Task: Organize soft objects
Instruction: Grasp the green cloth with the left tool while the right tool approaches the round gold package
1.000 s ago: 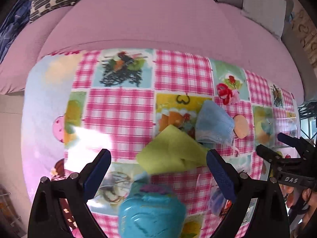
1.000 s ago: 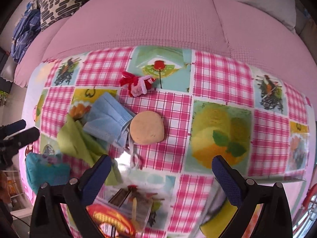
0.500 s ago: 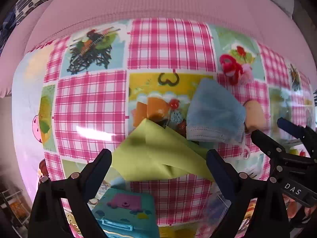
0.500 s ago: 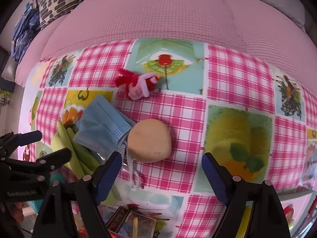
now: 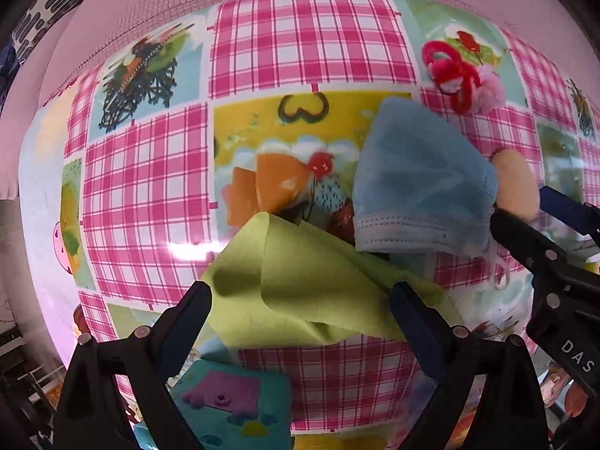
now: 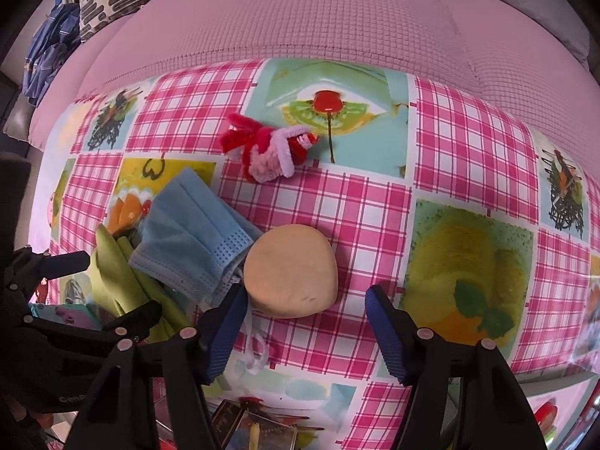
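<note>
Two grippers hang over a glossy pink-checked tablecloth [image 6: 322, 202] beside a pink quilted sofa [image 6: 300, 18]. The left gripper [image 5: 300, 307] gapes, released, above the green cloth [image 5: 300, 292]. The right gripper [image 6: 305, 322] is closing, jaws apart; the tan pad [image 6: 290, 270] lies at its 12 o'clock, the blue mask [image 6: 191, 236] at 10.

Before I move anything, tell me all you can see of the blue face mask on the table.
The blue face mask is a pleated disposable one of thin non-woven fabric, with a stitched, dotted hem and white ear loops trailing toward the camera. It lies crumpled and partly folded on the checked tablecloth, its lower edge overlapping the green cloth. Its right corner meets the tan dough-like lump; whether they touch is unclear. Neither gripper holds it.
</note>
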Tool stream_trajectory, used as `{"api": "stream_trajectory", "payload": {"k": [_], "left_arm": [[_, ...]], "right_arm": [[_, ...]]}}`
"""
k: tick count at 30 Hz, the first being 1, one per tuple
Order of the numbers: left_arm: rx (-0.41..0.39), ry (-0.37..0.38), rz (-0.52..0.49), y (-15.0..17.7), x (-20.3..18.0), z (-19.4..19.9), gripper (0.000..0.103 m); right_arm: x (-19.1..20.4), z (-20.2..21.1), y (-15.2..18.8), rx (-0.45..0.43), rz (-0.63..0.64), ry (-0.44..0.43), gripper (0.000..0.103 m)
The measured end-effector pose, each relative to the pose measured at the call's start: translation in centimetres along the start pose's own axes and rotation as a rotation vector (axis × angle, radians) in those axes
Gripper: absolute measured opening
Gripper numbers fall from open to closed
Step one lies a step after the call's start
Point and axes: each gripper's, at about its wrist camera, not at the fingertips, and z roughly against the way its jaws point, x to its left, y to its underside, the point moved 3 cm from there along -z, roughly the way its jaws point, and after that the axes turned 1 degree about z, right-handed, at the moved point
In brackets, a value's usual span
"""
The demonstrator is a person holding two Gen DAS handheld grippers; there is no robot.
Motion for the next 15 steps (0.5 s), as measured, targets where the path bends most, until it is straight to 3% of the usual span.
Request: {"api": "stream_trajectory", "payload": {"k": [4,13,15], "left_arm": [[0.001,-0.004,-0.009,0.0,-0.7,-0.7,0.095],[-0.014,0.062,-0.034,0.7,-2.8,-0.3,0.068],[-0.025,0.067,-0.042,0.7,-2.9,0.0,0.055]], "right_arm": [[-0.1,-0.5,-0.1,0.000,0.007,0.007,0.053],[0.3,-0.7,-0.4,0.003,0.012,0.000,0.050],[0.0,-0.3,-0.1,0.003,0.009,-0.005,0.050]]}}
